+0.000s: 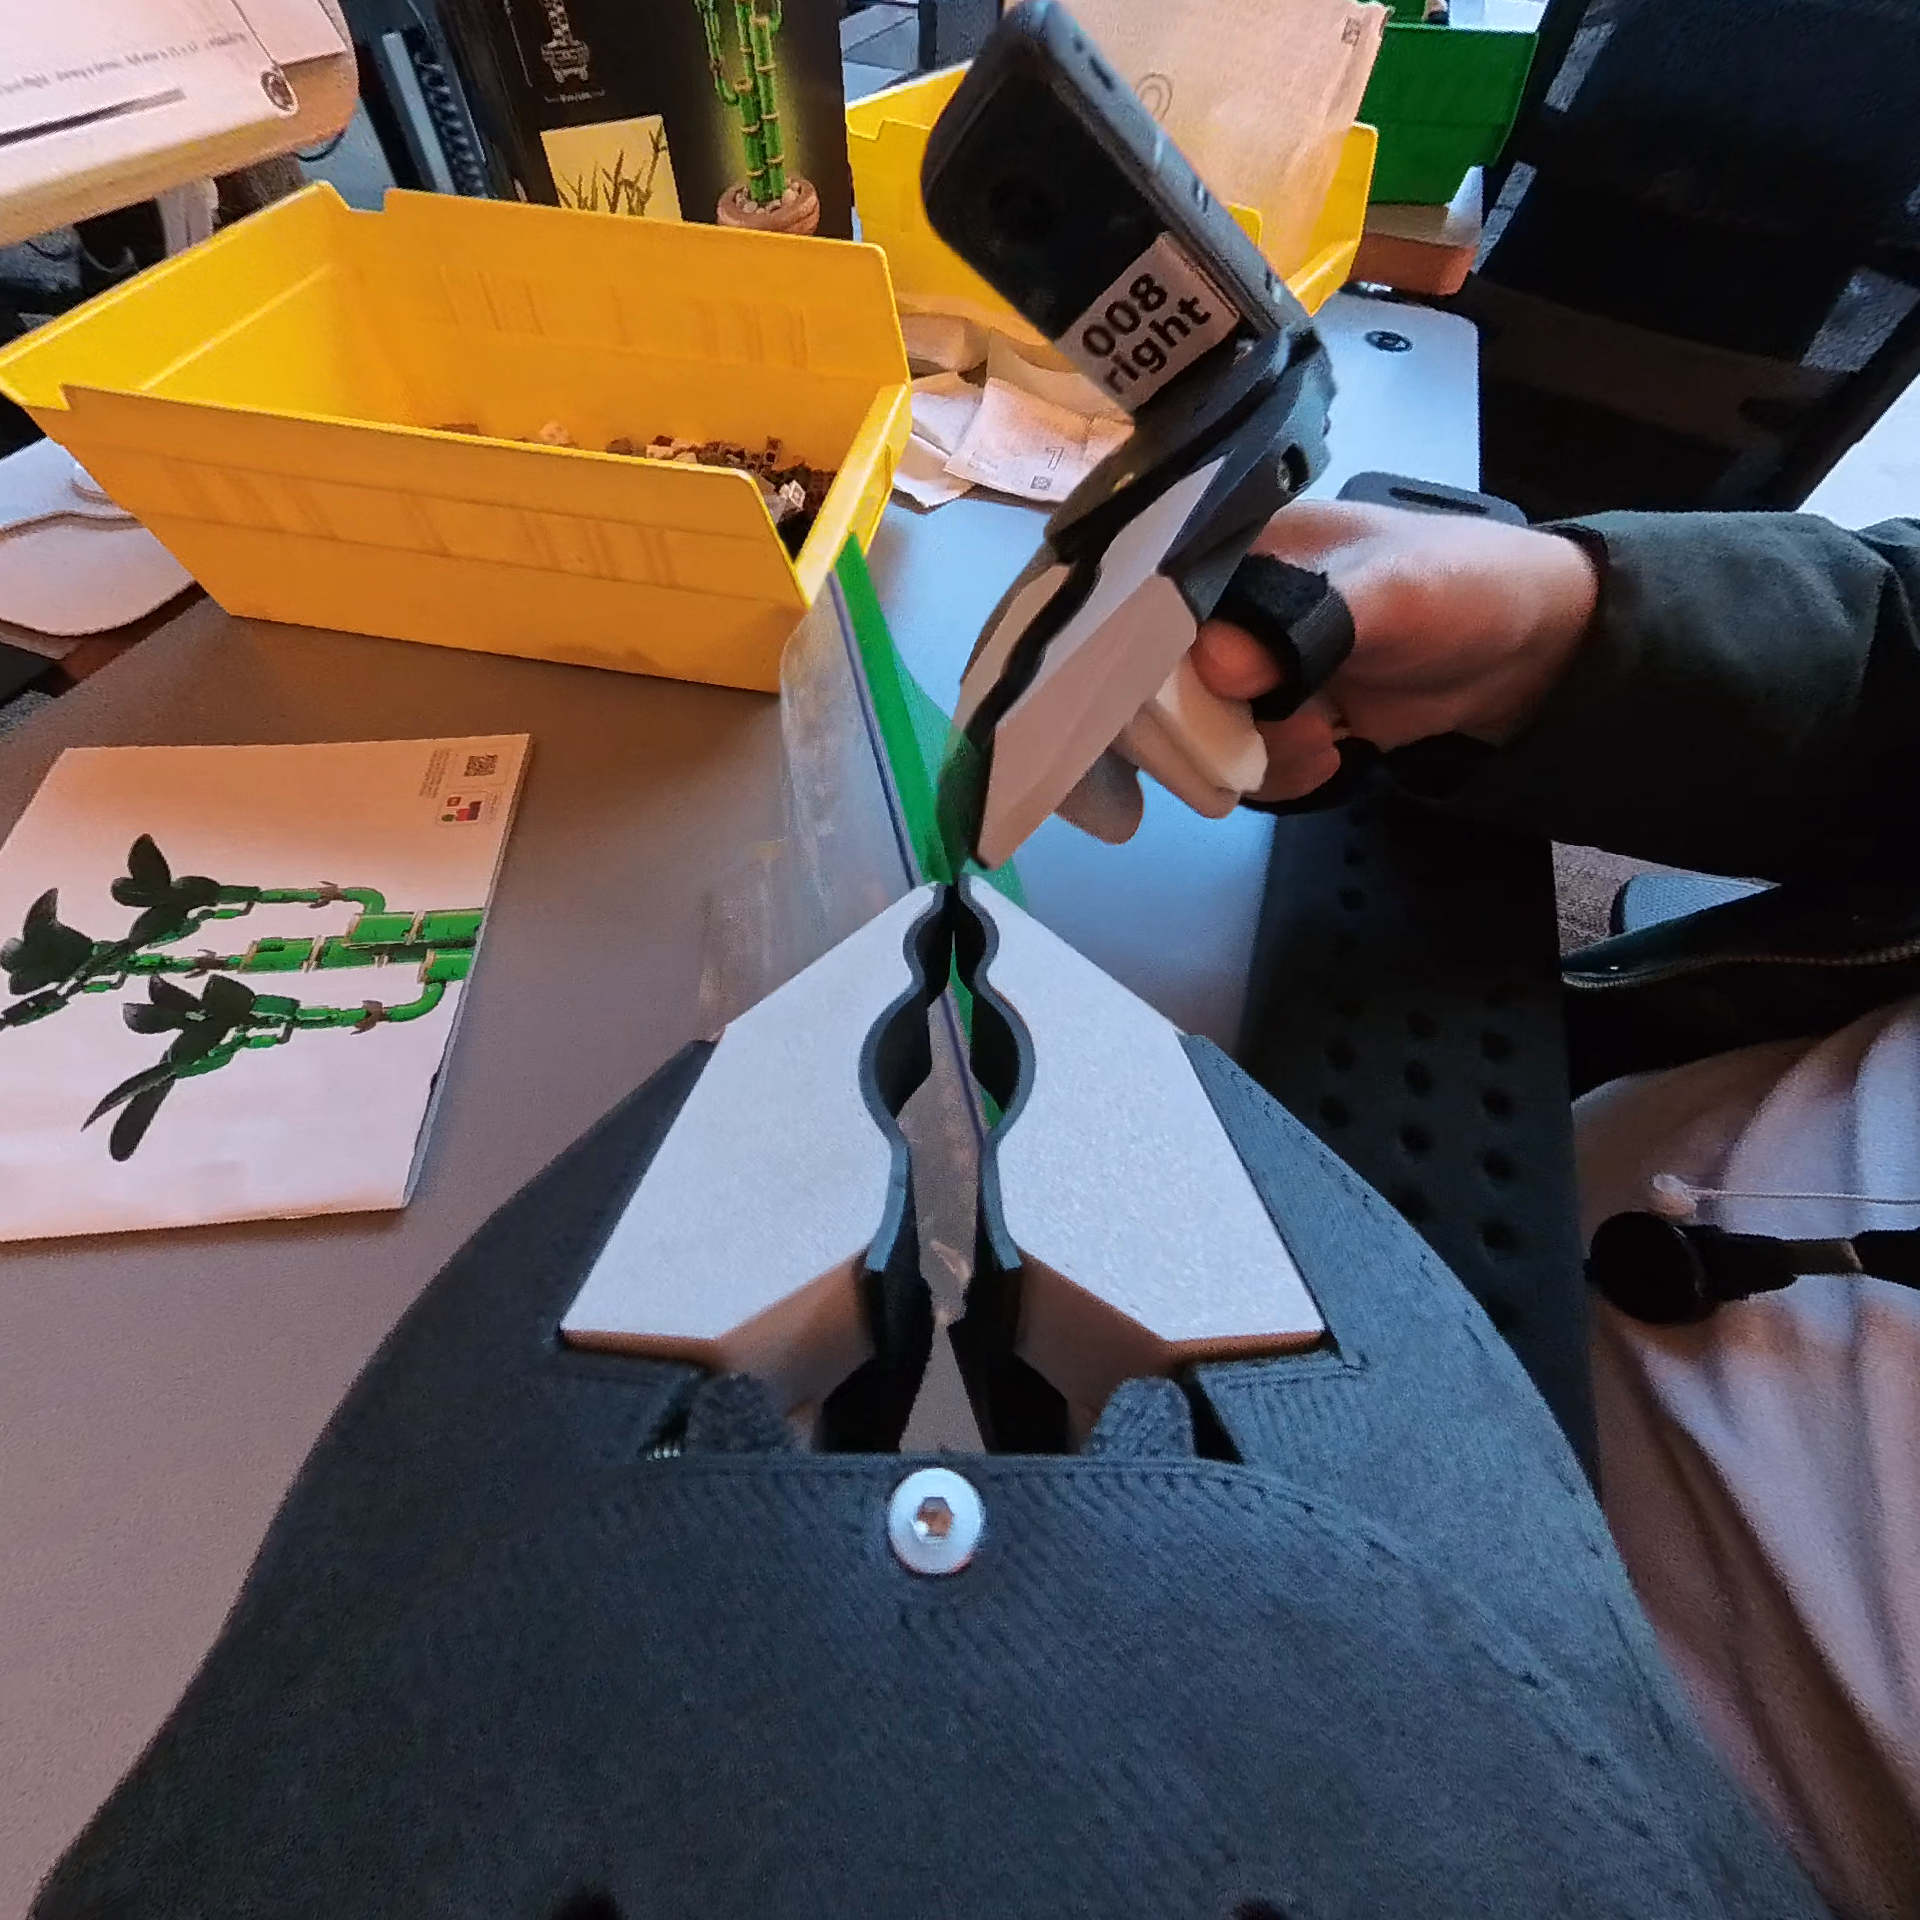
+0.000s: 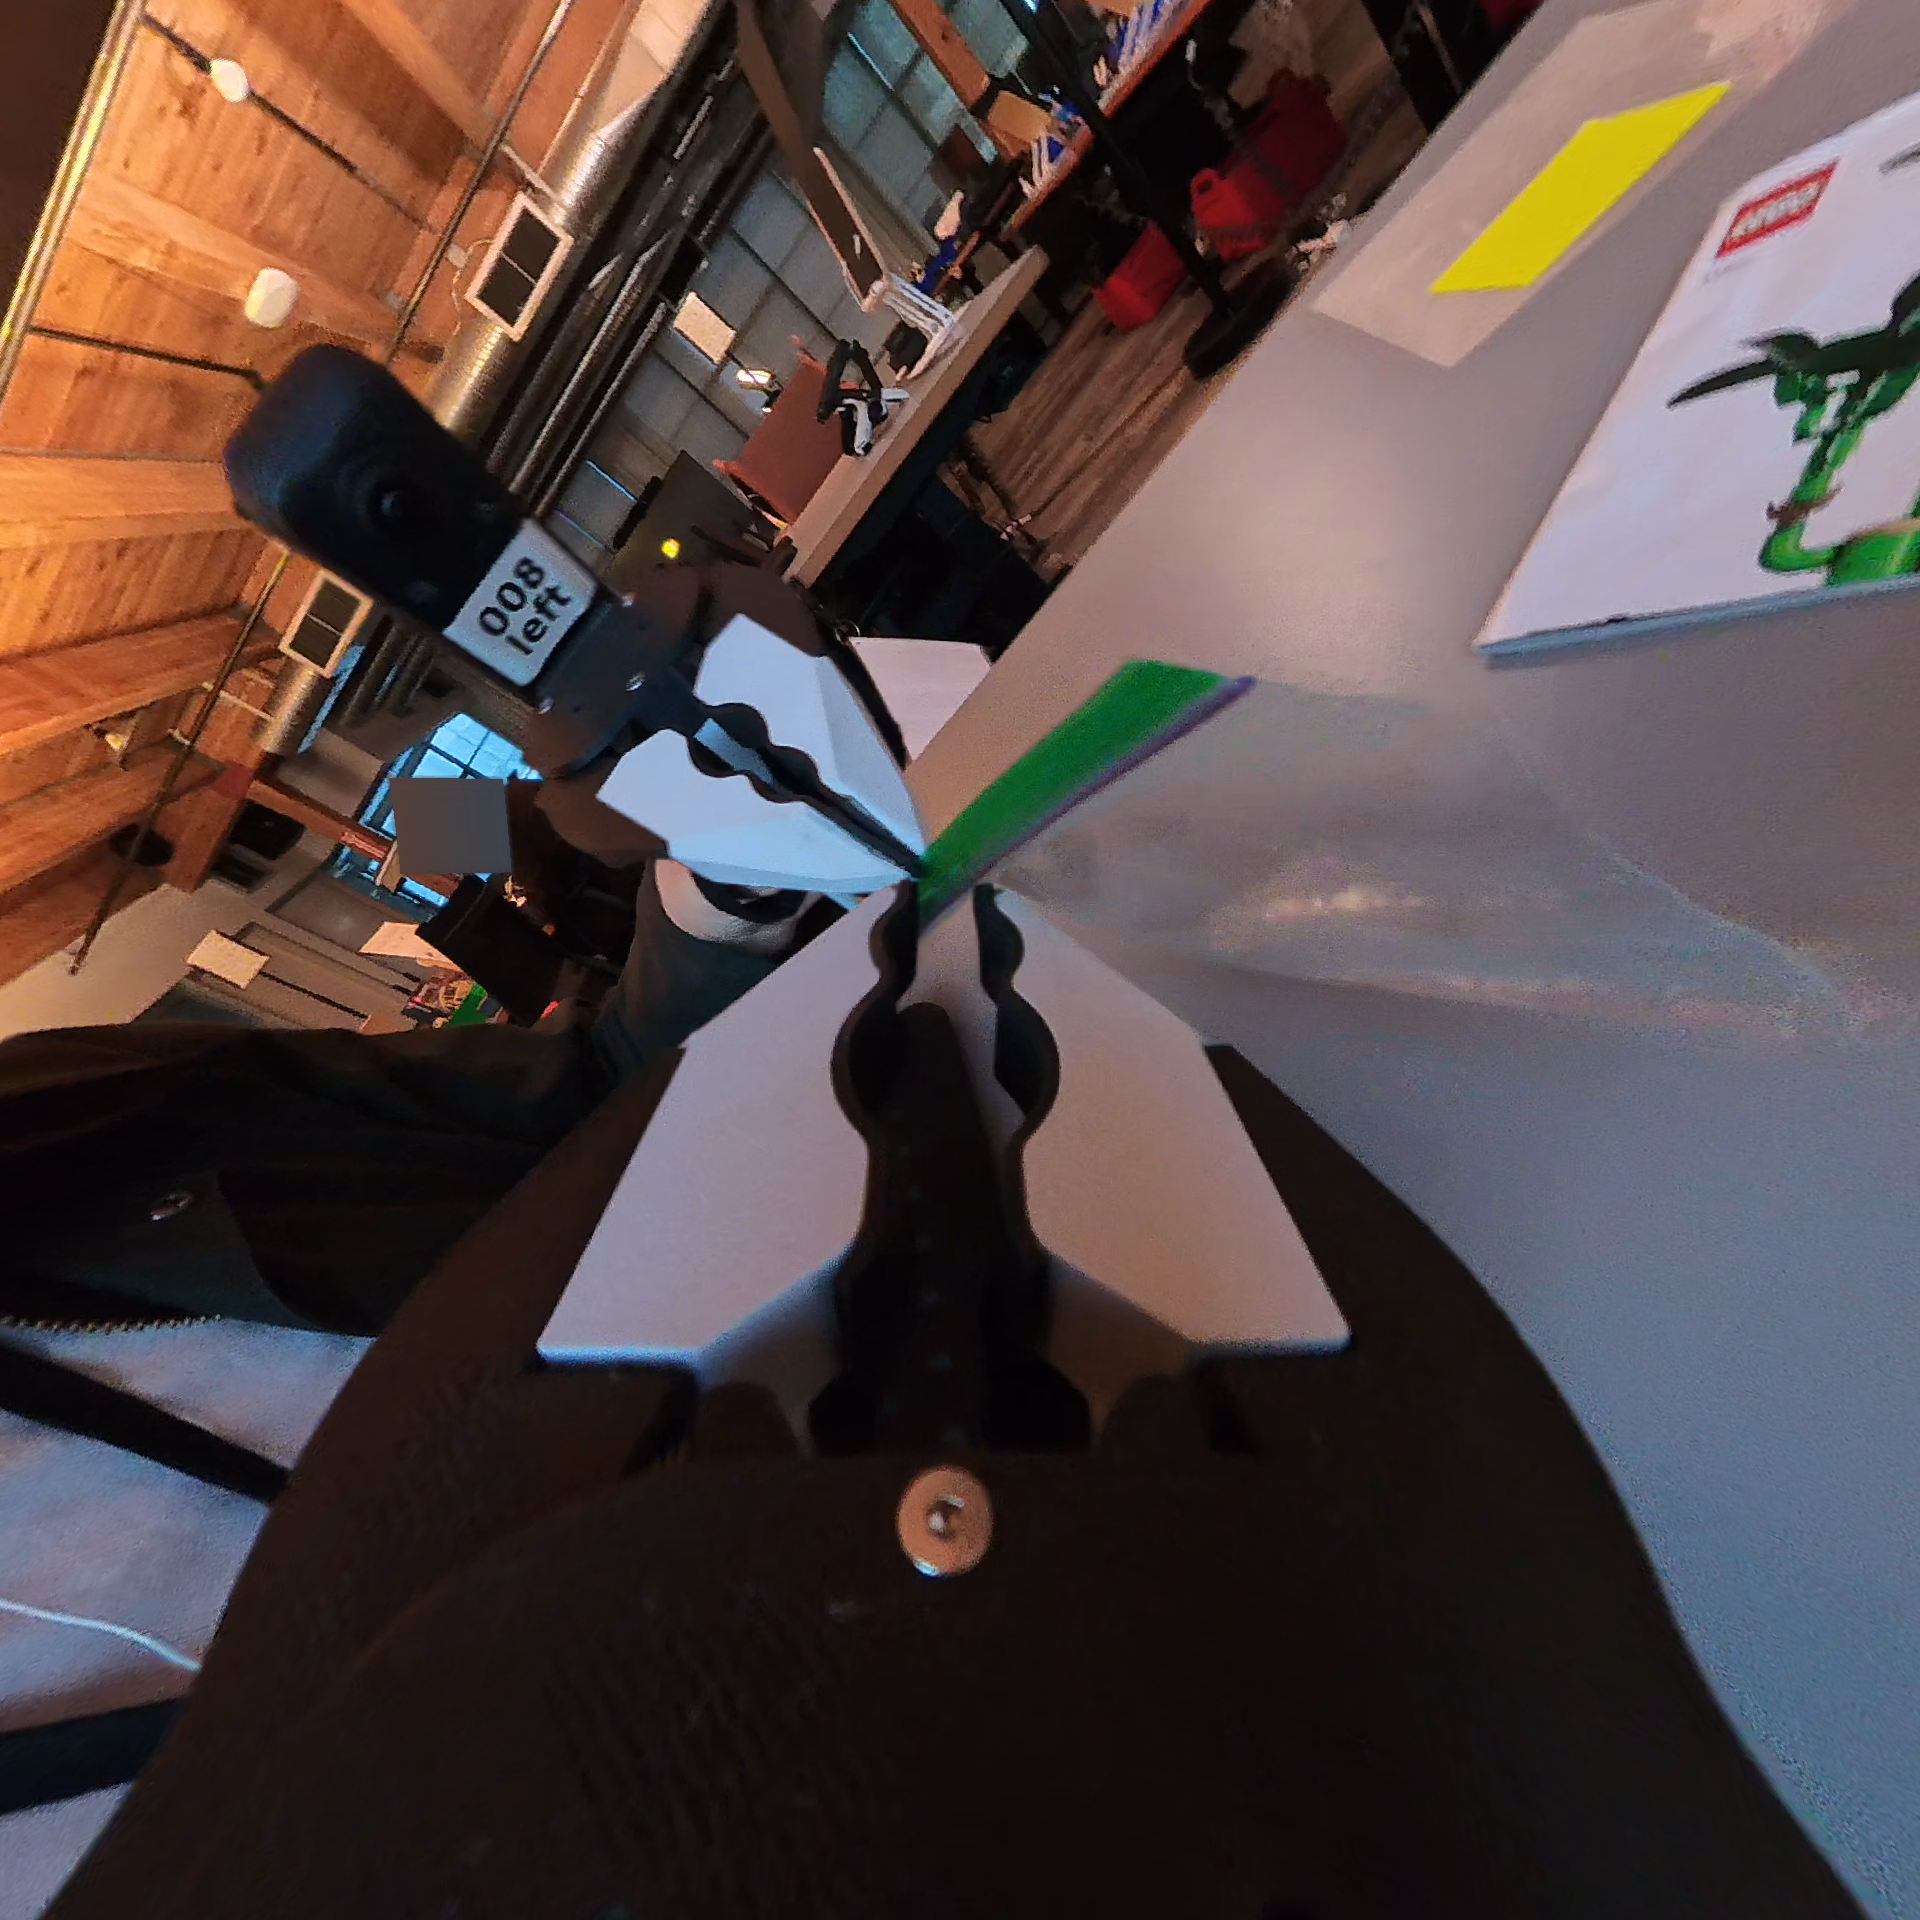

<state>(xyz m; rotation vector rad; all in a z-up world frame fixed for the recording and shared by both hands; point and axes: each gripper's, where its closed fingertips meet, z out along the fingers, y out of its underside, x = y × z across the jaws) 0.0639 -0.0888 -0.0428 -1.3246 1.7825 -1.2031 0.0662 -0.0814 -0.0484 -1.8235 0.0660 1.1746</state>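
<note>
Your left gripper (image 1: 951,904) pinches the zip-top edge of a clear plastic bag with a green strip (image 1: 894,717); your right gripper (image 2: 945,896) grips the same strip just beside it, the bag held upright above the grey table (image 1: 623,727). Whether the seal is parted is hard to tell. Beyond lie the instruction booklet (image 1: 249,987) and the yellow bin (image 1: 468,436) of small bricks.

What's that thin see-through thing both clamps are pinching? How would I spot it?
Start at the big yellow bin on the grey table. From its right front corner, a clear plastic bag with a green strip stretches toward the camera, pinched by the left gripper and right gripper. Unlike the flat white booklet nearby, it is transparent and held up on edge.
</note>
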